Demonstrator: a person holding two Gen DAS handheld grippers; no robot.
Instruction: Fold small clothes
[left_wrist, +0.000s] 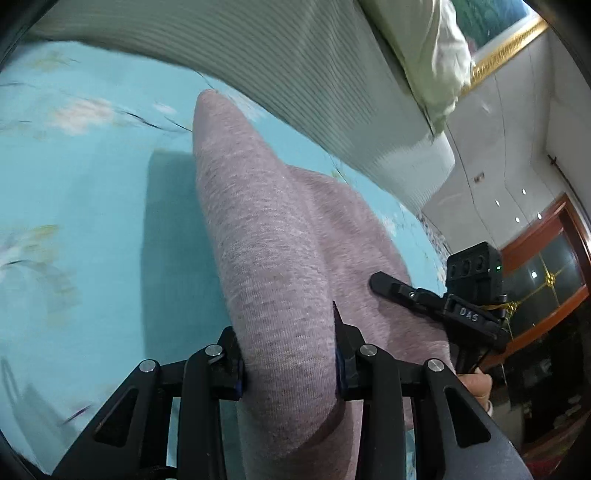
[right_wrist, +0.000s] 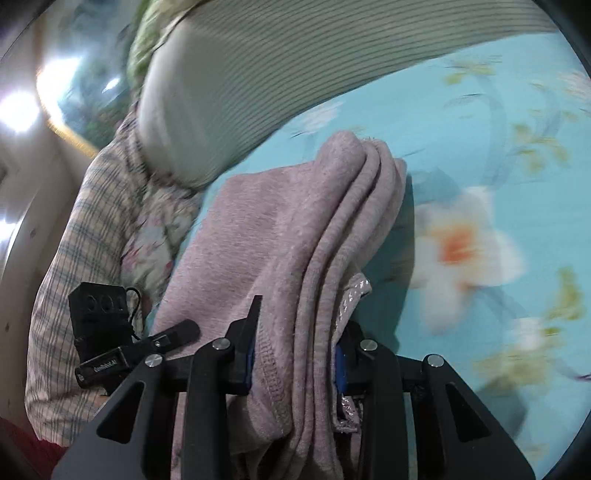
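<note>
A small pinkish-mauve knit garment (left_wrist: 266, 236) is bunched into thick folds and held up over a light blue floral bed sheet (left_wrist: 74, 221). My left gripper (left_wrist: 290, 354) is shut on one end of it, the cloth filling the gap between the fingers. In the right wrist view the same garment (right_wrist: 295, 229) hangs in several layered folds, with a glittery trim at its edge. My right gripper (right_wrist: 295, 354) is shut on the other end. Each gripper shows in the other's view: the right gripper (left_wrist: 436, 299) and the left gripper (right_wrist: 147, 343).
A striped grey-green pillow (left_wrist: 295, 74) lies along the head of the bed. A plaid and floral cloth pile (right_wrist: 92, 240) sits at the left in the right wrist view. A wooden glass-door cabinet (left_wrist: 546, 273) and a gold-framed picture (left_wrist: 506, 40) stand beyond the bed.
</note>
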